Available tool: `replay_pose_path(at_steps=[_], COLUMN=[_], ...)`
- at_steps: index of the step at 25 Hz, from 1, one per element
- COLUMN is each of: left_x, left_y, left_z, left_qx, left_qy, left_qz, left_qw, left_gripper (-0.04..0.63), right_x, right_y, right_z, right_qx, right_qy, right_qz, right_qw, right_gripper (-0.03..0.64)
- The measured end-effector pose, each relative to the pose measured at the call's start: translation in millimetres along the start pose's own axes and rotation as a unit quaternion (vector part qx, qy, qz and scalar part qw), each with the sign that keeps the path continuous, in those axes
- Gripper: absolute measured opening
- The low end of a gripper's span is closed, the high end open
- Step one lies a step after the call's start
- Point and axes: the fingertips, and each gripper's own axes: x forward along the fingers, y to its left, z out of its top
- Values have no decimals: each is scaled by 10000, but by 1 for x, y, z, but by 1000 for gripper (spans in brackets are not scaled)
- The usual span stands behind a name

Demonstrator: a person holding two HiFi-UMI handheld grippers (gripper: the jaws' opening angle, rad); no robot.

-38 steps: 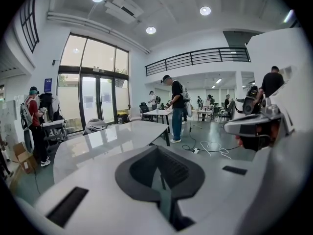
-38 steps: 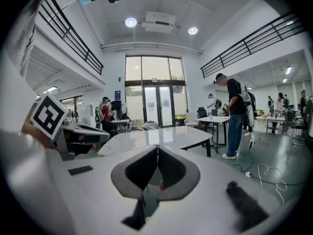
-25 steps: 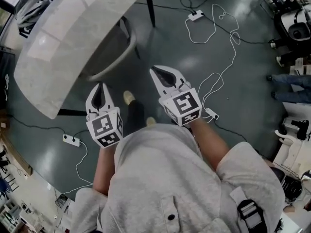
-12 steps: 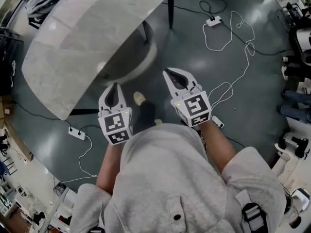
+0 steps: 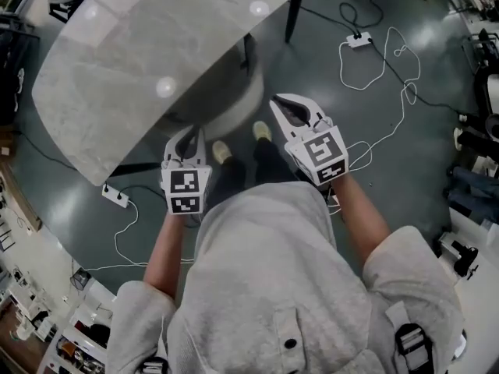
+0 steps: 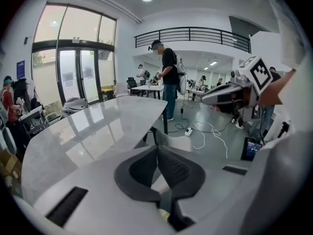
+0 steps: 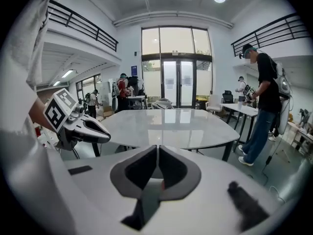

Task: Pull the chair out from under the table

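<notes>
At the near edge of the surface [image 5: 132, 61], both hand-held grippers have come forward and down over the last second. The left hand-held gripper [image 5: 189, 133] now sits just short of the chair [image 5: 230, 104], and the right hand-held gripper [image 5: 282, 101] is level with its right side. The chair has not moved. It is still tucked under the surface, with only its pale curved back showing at the edge, between the two grippers and a little farther off. Each gripper's jaws are pressed together with nothing between them, as each gripper's own view shows. This looks like the approach, so the pull has not begun. The jaws would likely need to spread before they can take the chair's back.
</notes>
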Motion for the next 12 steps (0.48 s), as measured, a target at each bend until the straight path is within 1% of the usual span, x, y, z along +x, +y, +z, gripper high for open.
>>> replay_pose_path(at_steps=[2, 3, 4, 6, 7, 8, 9, 10, 11, 12], left_x=[11, 15, 17, 19, 19, 21, 22, 25, 27, 29], left_y=[-4, -7, -14, -28, -33, -35, -36, -36, -37, -37], left_z=[-7, -13, -21, -36, -44, -51, -59, -67, -73, -76], left_qx=[88, 128, 141, 141, 192, 288, 398, 493, 573, 658], left_qy=[227, 362, 501, 724, 832, 965, 1121, 1286, 1422, 1501], left_qz=[-196, -378, -622, -1122, -1303, -1439, -1544, -1630, -1690, -1710], left_qw=[9995, 9985, 9967, 9909, 9878, 9845, 9808, 9770, 9736, 9715], left_gripper=[14, 14, 14, 15, 15, 17, 25, 84, 174, 199], right_x=[10, 17, 24, 37, 44, 50, 56, 61, 65, 69], right_y=[-14, -18, -19, -15, -10, -6, -2, 0, 1, 3], right_z=[-3, -6, -10, -23, -31, -40, -50, -60, -69, -78], right_qx=[-74, -80, -68, -165, -339, -597, -915, -1265, -1627, -1993], right_qy=[122, 209, 313, 575, 743, 922, 1089, 1229, 1334, 1410], right_qz=[185, 351, 593, 1280, 1661, 2015, 2316, 2557, 2746, 2905], right_qw=[9997, 9991, 9977, 9900, 9827, 9733, 9623, 9505, 9382, 9252], right_gripper=[28, 28, 28, 29, 32, 49, 102, 141, 159, 169])
